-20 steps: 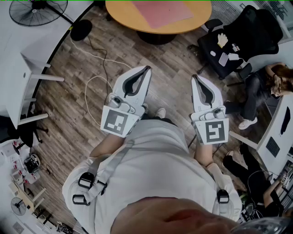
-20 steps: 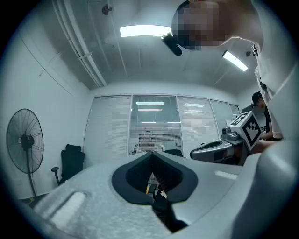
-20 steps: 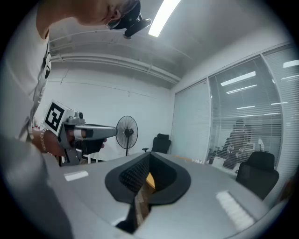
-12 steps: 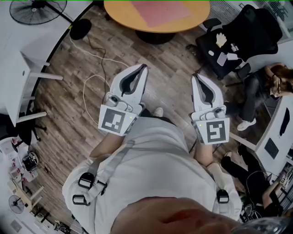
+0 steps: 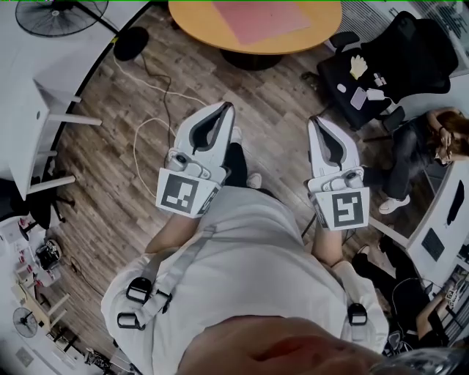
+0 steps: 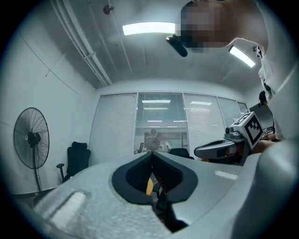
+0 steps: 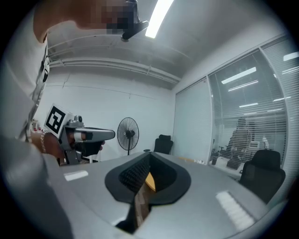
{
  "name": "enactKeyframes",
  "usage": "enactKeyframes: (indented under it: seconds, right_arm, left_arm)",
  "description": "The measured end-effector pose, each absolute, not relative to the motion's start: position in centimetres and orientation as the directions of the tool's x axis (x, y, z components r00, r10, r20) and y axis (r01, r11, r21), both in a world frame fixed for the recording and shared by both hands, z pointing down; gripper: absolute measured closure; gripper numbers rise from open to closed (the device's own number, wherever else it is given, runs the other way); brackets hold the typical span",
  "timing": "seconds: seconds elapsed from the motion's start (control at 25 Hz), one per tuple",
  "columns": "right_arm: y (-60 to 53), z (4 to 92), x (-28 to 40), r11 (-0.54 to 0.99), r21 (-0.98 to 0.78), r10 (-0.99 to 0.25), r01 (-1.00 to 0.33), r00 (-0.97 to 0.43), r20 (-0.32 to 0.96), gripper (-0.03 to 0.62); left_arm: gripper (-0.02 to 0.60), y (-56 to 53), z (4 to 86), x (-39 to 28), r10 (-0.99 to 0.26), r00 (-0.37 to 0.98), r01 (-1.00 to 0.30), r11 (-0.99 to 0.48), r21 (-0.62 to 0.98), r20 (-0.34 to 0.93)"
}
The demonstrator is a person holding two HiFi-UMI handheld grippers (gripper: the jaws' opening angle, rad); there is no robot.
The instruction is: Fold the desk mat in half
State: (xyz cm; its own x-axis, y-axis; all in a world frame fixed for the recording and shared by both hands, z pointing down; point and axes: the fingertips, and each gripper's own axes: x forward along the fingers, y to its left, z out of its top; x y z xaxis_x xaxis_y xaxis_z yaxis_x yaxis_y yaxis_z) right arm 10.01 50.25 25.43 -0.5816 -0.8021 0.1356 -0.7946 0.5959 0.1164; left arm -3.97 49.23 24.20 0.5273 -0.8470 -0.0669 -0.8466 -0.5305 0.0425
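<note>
The pink desk mat (image 5: 260, 18) lies flat on the round orange table (image 5: 190, 22) at the top of the head view, well ahead of both grippers. My left gripper (image 5: 231, 107) and right gripper (image 5: 314, 121) are held side by side at waist height over the wooden floor, pointing toward the table. Both are shut with nothing in them. In the left gripper view the jaws (image 6: 152, 153) meet at their tips, and a sliver of the orange table (image 6: 148, 186) shows between them. The right gripper (image 7: 149, 154) looks the same in its own view.
A standing fan (image 5: 58, 18) and a white desk (image 5: 29, 95) are at the left. A white cable (image 5: 146, 139) trails over the floor. A black office chair (image 5: 388, 66) with small items on it and a seated person (image 5: 425, 139) are at the right.
The left gripper has drifted slightly left and up. A dark trouser leg now shows between the grippers. Both grippers stay shut.
</note>
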Motion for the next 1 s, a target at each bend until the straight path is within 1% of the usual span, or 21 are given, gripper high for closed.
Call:
enactKeyframes:
  seconds: [0.4,1.0]
  right_arm:
    - [41.8,25.8,7.4,0.587,0.144,-0.809,-0.797,-0.570,0.142,0.589]
    - [28.9,25.9,-0.7,0.579,0.156,-0.814,-0.800,-0.556,0.167,0.589]
  left_arm:
    - [0.577,40.5,24.3,-6.7,-0.834,0.547,-0.833,-0.551,0.050,-0.069]
    - [0.576,27.3,25.0,-14.1,-0.812,0.580,-0.809,-0.583,0.076,-0.057]
